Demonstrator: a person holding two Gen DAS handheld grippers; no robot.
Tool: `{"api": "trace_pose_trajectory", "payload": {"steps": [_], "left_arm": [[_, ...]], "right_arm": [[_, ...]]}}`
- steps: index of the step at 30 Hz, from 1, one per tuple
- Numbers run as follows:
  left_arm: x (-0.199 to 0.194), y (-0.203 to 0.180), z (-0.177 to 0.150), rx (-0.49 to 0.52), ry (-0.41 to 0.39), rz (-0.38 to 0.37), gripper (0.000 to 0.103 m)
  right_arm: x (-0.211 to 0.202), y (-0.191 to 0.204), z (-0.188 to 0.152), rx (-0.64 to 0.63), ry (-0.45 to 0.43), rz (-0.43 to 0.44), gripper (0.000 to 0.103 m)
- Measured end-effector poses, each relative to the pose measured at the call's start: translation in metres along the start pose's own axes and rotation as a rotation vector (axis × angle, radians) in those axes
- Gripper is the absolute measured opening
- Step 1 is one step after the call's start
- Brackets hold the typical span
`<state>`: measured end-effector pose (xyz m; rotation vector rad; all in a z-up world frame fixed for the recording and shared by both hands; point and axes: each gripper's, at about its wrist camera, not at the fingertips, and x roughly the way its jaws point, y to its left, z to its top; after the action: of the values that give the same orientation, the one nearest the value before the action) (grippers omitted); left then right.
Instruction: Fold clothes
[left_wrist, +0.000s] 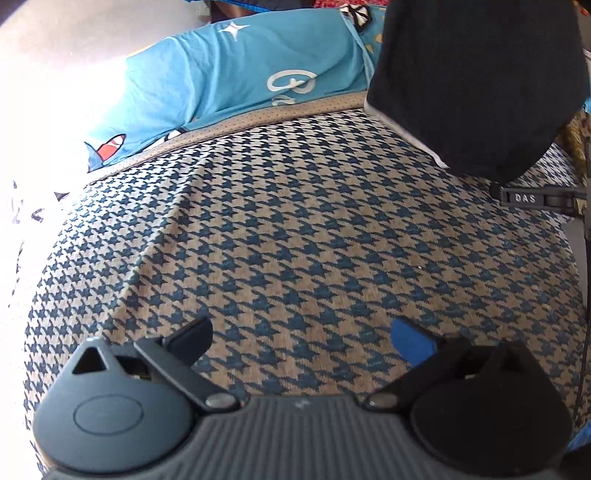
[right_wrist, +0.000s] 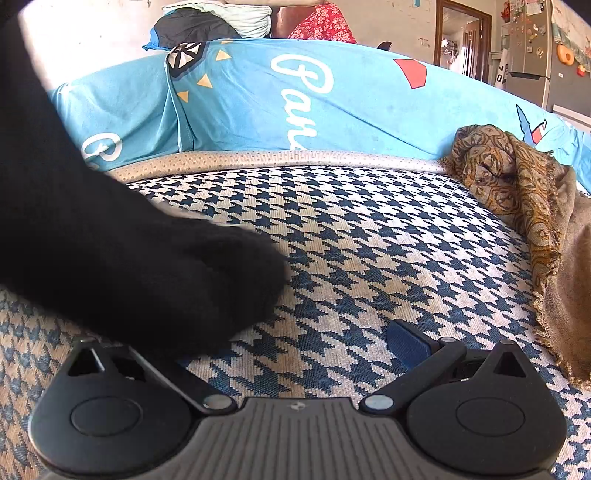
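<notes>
Your left gripper (left_wrist: 301, 338): fingers spread, nothing between, above woven houndstooth cover (left_wrist: 295, 240). Black knit garment (left_wrist: 476, 81) hangs upper right, white-edged. Your right gripper (right_wrist: 291, 341): spread, garment (right_wrist: 122, 258) draped over left finger, pooling on cover (right_wrist: 369, 240). Right view alone shows crumpled brown patterned scarf (right_wrist: 517, 192) with frayed edge, against blue printed sheet (right_wrist: 332, 99).

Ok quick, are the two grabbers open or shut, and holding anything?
Left gripper: open, holding nothing.
Right gripper: open; the black garment drapes over one finger, not pinched.
</notes>
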<state>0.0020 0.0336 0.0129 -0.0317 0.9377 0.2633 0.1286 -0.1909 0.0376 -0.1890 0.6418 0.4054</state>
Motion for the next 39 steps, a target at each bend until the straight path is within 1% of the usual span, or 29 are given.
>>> {"api": "trace_pose_trajectory", "payload": {"steps": [3,6,9,11,15,18,26,31,35,39], "left_arm": [[0.0,0.012,0.0,-0.042,-0.001,0.028,0.103],[0.001,0.017,-0.002,-0.057,0.018,0.021,0.103],[0.001,0.018,-0.005,-0.051,0.02,0.036,0.103],[0.0,0.017,-0.006,-0.05,0.023,0.03,0.103],[0.002,0.008,-0.004,-0.056,0.029,0.042,0.103],[0.003,0.005,0.0,-0.067,0.033,0.018,0.103],[0.004,-0.001,0.0,-0.07,0.034,0.024,0.103],[0.005,0.001,0.003,-0.071,0.029,0.015,0.103],[0.003,0.001,-0.001,-0.072,0.038,0.008,0.103],[0.006,0.002,-0.002,-0.087,0.055,-0.021,0.103]], "right_arm": [[0.0,0.0,0.0,-0.001,0.0,-0.001,0.103],[0.001,0.0,0.0,-0.001,0.0,-0.001,0.103],[0.001,0.0,0.001,-0.001,0.0,-0.001,0.103],[0.001,0.0,0.001,-0.001,0.0,-0.001,0.103],[0.0,0.0,0.001,-0.002,0.0,-0.001,0.103],[0.0,0.0,0.001,-0.002,0.0,-0.001,0.103],[0.0,0.0,0.001,-0.001,0.0,-0.001,0.103],[0.0,0.0,0.001,-0.002,0.0,-0.001,0.103],[0.0,0.0,0.001,-0.001,0.0,-0.001,0.103],[0.0,0.0,0.001,-0.002,-0.001,-0.001,0.103]]}}
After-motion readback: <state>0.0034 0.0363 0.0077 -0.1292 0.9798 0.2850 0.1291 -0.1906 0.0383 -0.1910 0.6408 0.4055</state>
